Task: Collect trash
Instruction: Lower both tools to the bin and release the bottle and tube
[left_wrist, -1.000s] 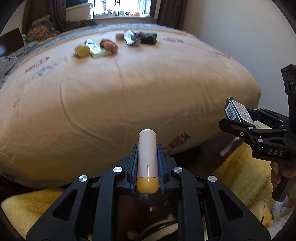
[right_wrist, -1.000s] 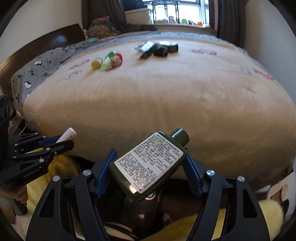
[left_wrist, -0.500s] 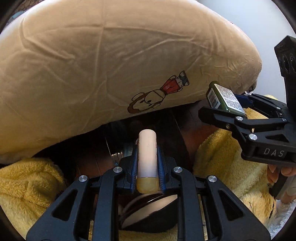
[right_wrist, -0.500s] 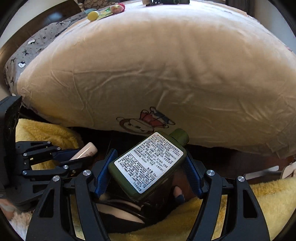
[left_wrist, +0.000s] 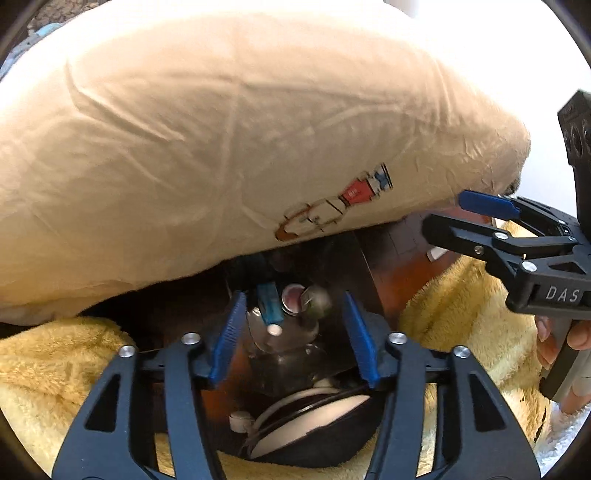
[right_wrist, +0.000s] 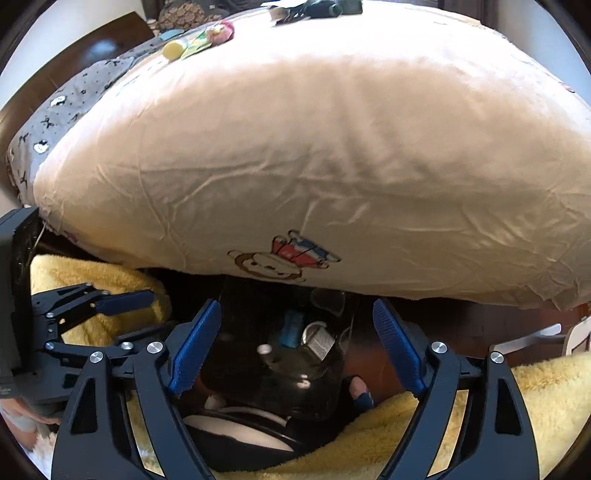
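Note:
My left gripper (left_wrist: 293, 295) points down over a dark bin (left_wrist: 351, 258) at the foot of the bed, its jaws opening with nothing between the blue pads. Below it in the bin lie the blurred green bottle (left_wrist: 317, 300), a round pinkish tube end (left_wrist: 291, 300) and a blue wrapper (left_wrist: 269, 303). My right gripper (right_wrist: 295, 302) hangs over the same bin (right_wrist: 236, 373), jaws opening and empty, with the labelled green bottle (right_wrist: 319, 341) down inside. Each gripper shows in the other's view: right gripper (left_wrist: 443, 210), left gripper (right_wrist: 147, 314). More trash (right_wrist: 199, 40) lies on the bed's far side.
The beige quilt (right_wrist: 332, 147) bulges over the bin's far side. Yellow fluffy fabric (left_wrist: 48, 369) flanks the bin left and right. A hand (left_wrist: 576, 332) holds the right gripper's handle. Dark items (right_wrist: 317, 7) sit at the bed's far edge.
Both grippers sank toward the bin and tilted down. The left jaws let go of the pink tube and the right jaws let go of the green bottle; both now lie in the bin.

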